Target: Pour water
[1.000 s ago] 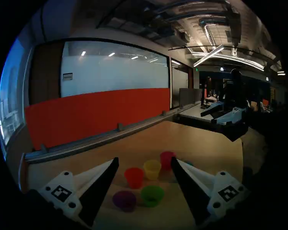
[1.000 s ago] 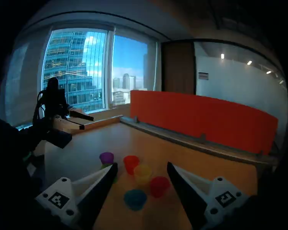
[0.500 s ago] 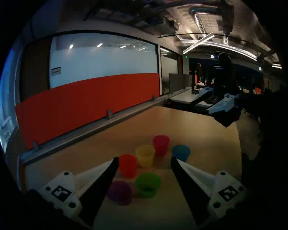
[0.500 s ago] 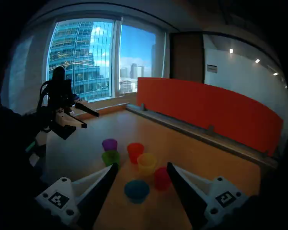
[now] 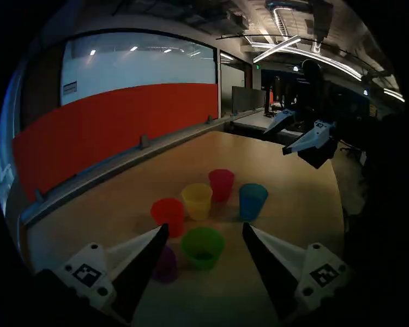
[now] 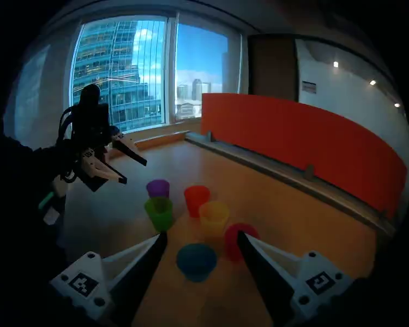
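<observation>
Six tapered, round-rimmed cups, seemingly plastic, stand clustered on the smooth wood-toned surface (image 5: 297, 185): purple cup (image 6: 158, 188), green cup (image 5: 203, 248), red cup (image 5: 168, 213), yellow cup (image 5: 197, 200), crimson cup (image 5: 221, 184), blue cup (image 5: 252, 200), one of each; left hand-held gripper (image 5: 204, 226) and right hand-held gripper (image 6: 200, 234) both gape wide, holding nothing, cups just ahead.

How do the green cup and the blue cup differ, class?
The green cup is green, the blue cup blue. The green cup stands beside the purple cup, before the left gripper; the blue cup stands at the group's other side, before the right gripper. Both stand upright on the table.
</observation>
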`<state>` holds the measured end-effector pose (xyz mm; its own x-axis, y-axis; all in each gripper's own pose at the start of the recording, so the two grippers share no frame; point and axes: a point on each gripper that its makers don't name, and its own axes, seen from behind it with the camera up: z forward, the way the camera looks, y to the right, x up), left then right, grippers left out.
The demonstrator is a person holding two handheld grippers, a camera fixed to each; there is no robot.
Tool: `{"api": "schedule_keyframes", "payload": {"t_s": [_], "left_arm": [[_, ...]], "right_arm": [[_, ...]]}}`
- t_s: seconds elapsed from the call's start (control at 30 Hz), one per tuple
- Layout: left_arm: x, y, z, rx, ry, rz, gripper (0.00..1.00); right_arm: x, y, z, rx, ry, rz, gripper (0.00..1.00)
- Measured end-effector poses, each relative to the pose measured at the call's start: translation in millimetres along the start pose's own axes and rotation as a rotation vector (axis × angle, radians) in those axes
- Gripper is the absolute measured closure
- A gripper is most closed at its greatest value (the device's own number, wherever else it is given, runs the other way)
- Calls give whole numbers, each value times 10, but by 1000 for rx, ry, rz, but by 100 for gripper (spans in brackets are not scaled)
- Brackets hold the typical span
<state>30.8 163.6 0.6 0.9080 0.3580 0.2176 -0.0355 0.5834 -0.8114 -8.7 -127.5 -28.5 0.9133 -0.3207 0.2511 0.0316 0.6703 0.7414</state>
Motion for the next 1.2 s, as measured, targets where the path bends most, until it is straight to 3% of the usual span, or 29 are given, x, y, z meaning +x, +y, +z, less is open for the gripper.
{"api": "schedule_keyframes", "payload": {"t_s": [0.87, 1.2], "left_arm": [[-435, 74, 369, -54, -119, 28, 0], [-517, 54, 482, -61, -143, 29, 0]], "right_arm": [[-686, -45, 242, 34, -121, -10, 1], [-775, -61, 303, 47, -139, -5, 1]]}}
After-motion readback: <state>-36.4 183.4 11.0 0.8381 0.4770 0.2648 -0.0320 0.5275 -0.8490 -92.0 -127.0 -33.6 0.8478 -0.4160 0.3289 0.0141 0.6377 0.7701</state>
